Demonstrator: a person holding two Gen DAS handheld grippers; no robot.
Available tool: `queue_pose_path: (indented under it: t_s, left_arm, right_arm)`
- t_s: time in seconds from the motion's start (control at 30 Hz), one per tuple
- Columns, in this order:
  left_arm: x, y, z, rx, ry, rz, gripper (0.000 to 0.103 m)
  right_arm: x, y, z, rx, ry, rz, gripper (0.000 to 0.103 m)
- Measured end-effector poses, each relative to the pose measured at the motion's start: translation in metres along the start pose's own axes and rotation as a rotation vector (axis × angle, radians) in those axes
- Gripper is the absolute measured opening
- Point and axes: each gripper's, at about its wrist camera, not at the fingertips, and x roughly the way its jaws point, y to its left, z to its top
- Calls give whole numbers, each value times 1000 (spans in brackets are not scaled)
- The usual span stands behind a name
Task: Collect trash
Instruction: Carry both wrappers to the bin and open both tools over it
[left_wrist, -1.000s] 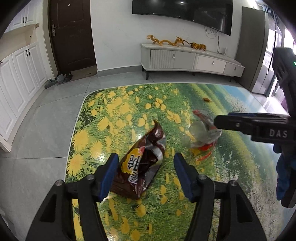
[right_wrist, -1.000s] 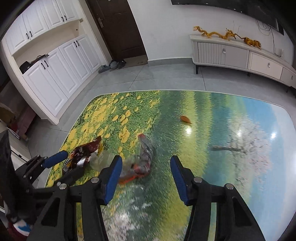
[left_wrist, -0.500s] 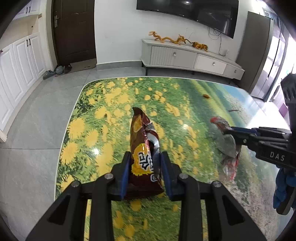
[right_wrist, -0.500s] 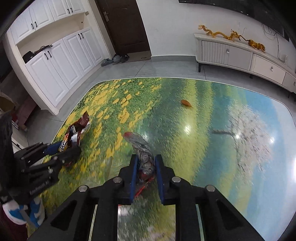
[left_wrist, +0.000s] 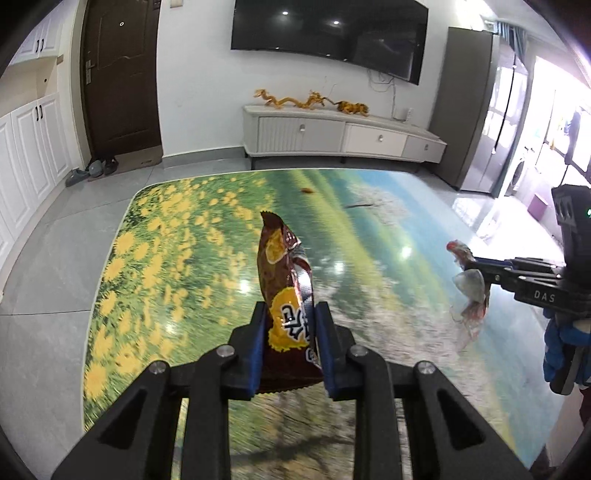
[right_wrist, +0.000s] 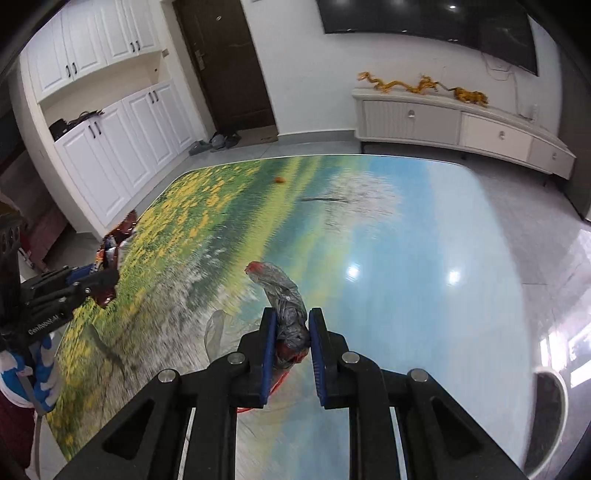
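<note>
Left gripper (left_wrist: 290, 345), lower centre of its view, has just been closing and is clamped on the brown snack bag (left_wrist: 286, 295), lifted off the printed mat (left_wrist: 166, 258). Right gripper (right_wrist: 290, 349) clamps the crumpled clear wrapper (right_wrist: 284, 299), loose tail dangling. Keep both squeezes firm and carry level; one orange scrap (right_wrist: 279, 180) remains upper centre.

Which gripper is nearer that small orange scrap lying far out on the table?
Hard to call. Both the left gripper, clamping the brown snack bag, and the right gripper, clamping the crumpled wrapper, are well short of the orange scrap.
</note>
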Motion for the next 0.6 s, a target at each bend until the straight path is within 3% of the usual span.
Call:
queue_pose_path:
  t_s: [0.23,0.6]
  left_arm:
    - [-17,-62,-2,32,-13,-92,23]
    - [-10,-179,15,186,17,-240,23]
  right_arm:
    - [-64,-68,-40,160,-82,-107,17]
    - [-141,-182,-103,422,-180,-273,17]
